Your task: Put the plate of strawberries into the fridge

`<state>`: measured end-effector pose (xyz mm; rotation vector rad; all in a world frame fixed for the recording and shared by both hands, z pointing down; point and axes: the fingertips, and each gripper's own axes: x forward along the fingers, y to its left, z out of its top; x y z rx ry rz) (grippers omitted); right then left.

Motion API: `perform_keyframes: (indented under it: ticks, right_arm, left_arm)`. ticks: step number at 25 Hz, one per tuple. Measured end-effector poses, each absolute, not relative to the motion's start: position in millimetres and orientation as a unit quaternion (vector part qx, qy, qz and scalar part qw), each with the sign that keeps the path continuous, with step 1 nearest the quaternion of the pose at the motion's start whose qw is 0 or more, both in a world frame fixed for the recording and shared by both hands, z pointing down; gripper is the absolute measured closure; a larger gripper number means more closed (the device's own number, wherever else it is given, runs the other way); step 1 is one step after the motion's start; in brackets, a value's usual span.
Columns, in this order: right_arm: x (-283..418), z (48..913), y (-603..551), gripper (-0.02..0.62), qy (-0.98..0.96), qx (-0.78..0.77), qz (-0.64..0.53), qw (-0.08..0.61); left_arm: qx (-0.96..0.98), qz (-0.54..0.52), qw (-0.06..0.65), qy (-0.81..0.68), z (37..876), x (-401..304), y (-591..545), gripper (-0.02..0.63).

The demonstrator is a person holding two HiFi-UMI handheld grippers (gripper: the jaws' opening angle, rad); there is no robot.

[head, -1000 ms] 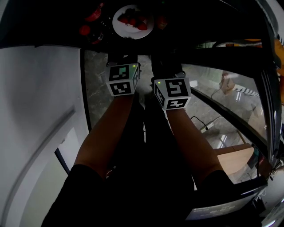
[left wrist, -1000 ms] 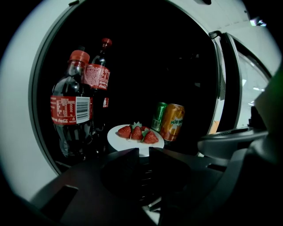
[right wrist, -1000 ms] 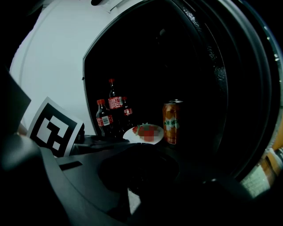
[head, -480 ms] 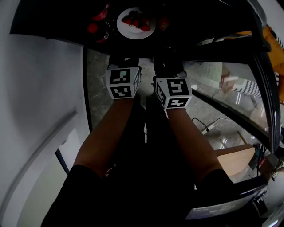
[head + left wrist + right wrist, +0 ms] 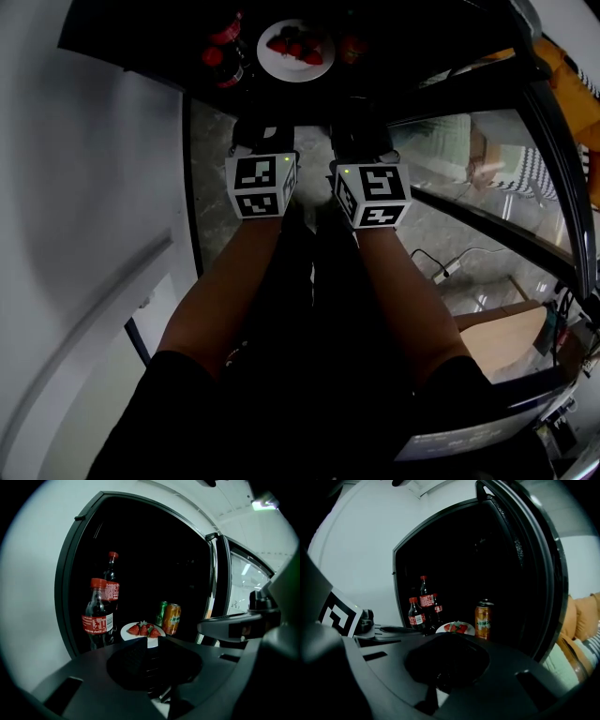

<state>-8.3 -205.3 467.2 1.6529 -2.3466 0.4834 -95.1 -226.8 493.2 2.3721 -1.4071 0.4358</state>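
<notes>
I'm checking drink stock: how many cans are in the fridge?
2. An orange can stands right of the plate of strawberries; a green can stands close behind it. More may be hidden in the dark.

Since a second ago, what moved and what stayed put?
Both grippers backed away from the fridge a little: the left gripper and the right gripper sit lower in the head view. Nothing was grabbed or let go. The plate of strawberries stays on the fridge shelf, with the cola bottles and the orange can beside it as before.
</notes>
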Motion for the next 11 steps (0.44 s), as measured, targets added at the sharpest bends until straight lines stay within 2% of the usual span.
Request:
perform_keyframes:
  ticks: [11]
  right_arm:
    - [-12,448,-186,0.592,-0.798,0.571,0.155,0.110]
  left_arm:
    - [0.845,0.144,0.163,-0.489,468,-103,-218,0.533]
